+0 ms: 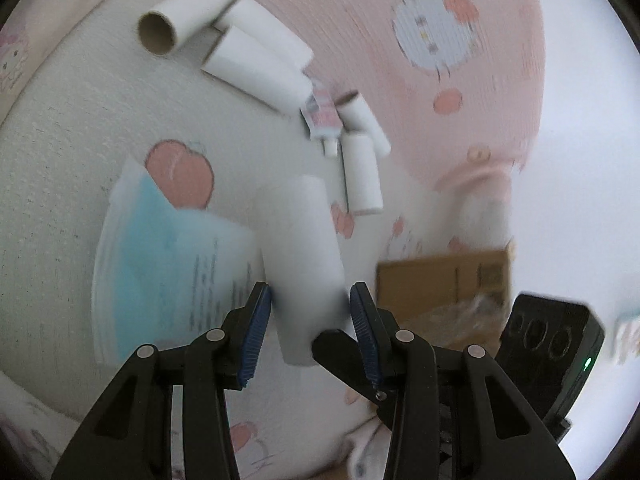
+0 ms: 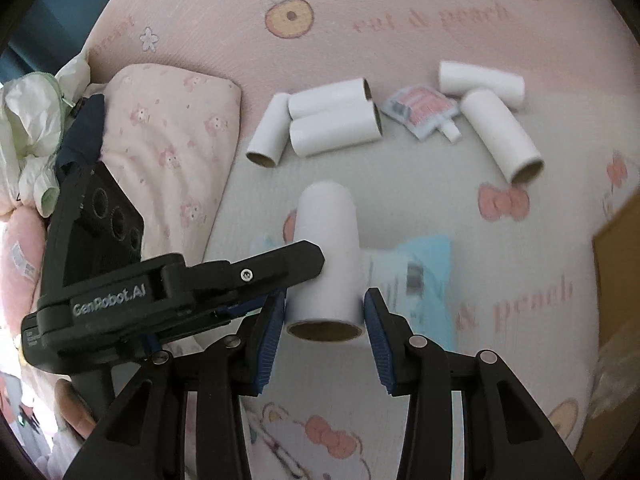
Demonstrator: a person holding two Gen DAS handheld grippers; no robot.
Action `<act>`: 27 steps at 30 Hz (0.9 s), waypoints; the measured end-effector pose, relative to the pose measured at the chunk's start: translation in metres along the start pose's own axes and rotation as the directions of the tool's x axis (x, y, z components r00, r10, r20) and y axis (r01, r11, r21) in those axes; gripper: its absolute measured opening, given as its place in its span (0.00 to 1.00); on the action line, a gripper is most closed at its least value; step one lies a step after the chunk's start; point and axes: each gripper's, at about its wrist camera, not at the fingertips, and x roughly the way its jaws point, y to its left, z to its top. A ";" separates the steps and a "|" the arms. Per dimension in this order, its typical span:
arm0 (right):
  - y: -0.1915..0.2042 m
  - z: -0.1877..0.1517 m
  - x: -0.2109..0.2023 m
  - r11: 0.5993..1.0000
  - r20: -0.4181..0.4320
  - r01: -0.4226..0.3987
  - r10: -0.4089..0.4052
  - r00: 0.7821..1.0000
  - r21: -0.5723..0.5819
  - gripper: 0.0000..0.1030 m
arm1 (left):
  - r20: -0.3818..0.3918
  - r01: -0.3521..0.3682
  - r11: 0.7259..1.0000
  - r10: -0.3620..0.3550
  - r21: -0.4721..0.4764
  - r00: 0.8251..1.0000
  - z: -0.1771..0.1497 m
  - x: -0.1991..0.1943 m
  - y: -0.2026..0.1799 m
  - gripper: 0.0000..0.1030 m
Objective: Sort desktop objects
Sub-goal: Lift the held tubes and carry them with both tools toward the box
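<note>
A white cardboard tube (image 1: 300, 232) hangs above the patterned mat, held by both grippers at once. My left gripper (image 1: 310, 296) is shut on it, blue pads pressing both sides. My right gripper (image 2: 325, 300) is shut on the same tube (image 2: 326, 232) near its open brown end. One of the left gripper's fingers (image 2: 296, 260) reaches in from the left against the tube. Several more white tubes (image 2: 334, 118) lie on the mat beyond, with a small pink-and-white spouted pouch (image 2: 420, 112) among them. The tubes (image 1: 256, 60) and pouch (image 1: 322, 118) also show in the left wrist view.
A blue-and-white flat packet (image 1: 168, 256) lies under the held tube. A brown cardboard box (image 1: 444, 284) stands to the right, also seen as a box edge (image 2: 618, 264). A pink pillow (image 2: 168, 152) and crumpled plastic bags (image 2: 28, 120) sit at the left.
</note>
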 end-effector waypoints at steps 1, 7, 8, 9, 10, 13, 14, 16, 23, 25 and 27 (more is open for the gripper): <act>-0.003 -0.004 0.000 1.000 -0.002 -0.004 0.004 1.000 0.011 0.38 | -0.003 -0.026 0.999 0.026 0.031 1.000 -0.005 0.001 -0.004 0.43; -0.014 -0.024 0.003 0.998 -0.006 -0.030 0.030 1.000 0.061 0.38 | -0.015 -0.095 0.987 0.098 0.127 0.995 -0.016 0.005 -0.019 0.43; -0.016 -0.025 0.002 0.996 -0.001 -0.038 0.038 0.999 0.076 0.38 | -0.017 -0.091 0.987 0.094 0.129 0.995 -0.016 0.005 -0.020 0.43; -0.018 -0.026 0.001 0.995 0.003 -0.043 0.043 0.999 0.086 0.38 | -0.018 -0.090 0.987 0.093 0.130 0.996 -0.016 0.006 -0.020 0.43; -0.020 -0.027 0.000 0.995 0.008 -0.047 0.047 0.999 0.090 0.37 | -0.020 -0.090 0.987 0.093 0.133 0.995 -0.016 0.006 -0.021 0.43; -0.021 -0.027 -0.004 0.995 0.012 -0.046 0.045 0.999 0.083 0.37 | -0.023 -0.112 0.980 0.117 0.165 0.993 -0.017 0.006 -0.025 0.46; -0.021 -0.028 -0.005 0.996 0.013 -0.041 0.040 0.999 0.078 0.37 | -0.022 -0.122 0.976 0.128 0.180 0.992 -0.017 0.007 -0.027 0.47; -0.020 -0.031 -0.007 0.998 0.014 -0.026 0.025 1.000 0.060 0.37 | -0.031 -0.120 0.975 0.128 0.189 0.991 -0.017 0.010 -0.029 0.47; -0.015 -0.041 -0.006 1.000 0.000 0.011 -0.011 1.000 -0.020 0.37 | -0.066 -0.120 0.974 0.135 0.194 0.989 -0.017 0.022 -0.030 0.48; -0.015 -0.041 -0.005 1.000 0.000 0.014 -0.014 1.000 -0.025 0.37 | -0.050 -0.117 0.978 0.127 0.173 0.991 -0.015 0.019 -0.027 0.48; -0.015 -0.042 -0.004 1.000 -0.004 0.017 -0.017 1.000 -0.026 0.37 | -0.048 -0.102 0.984 0.110 0.149 0.993 -0.012 0.018 -0.023 0.48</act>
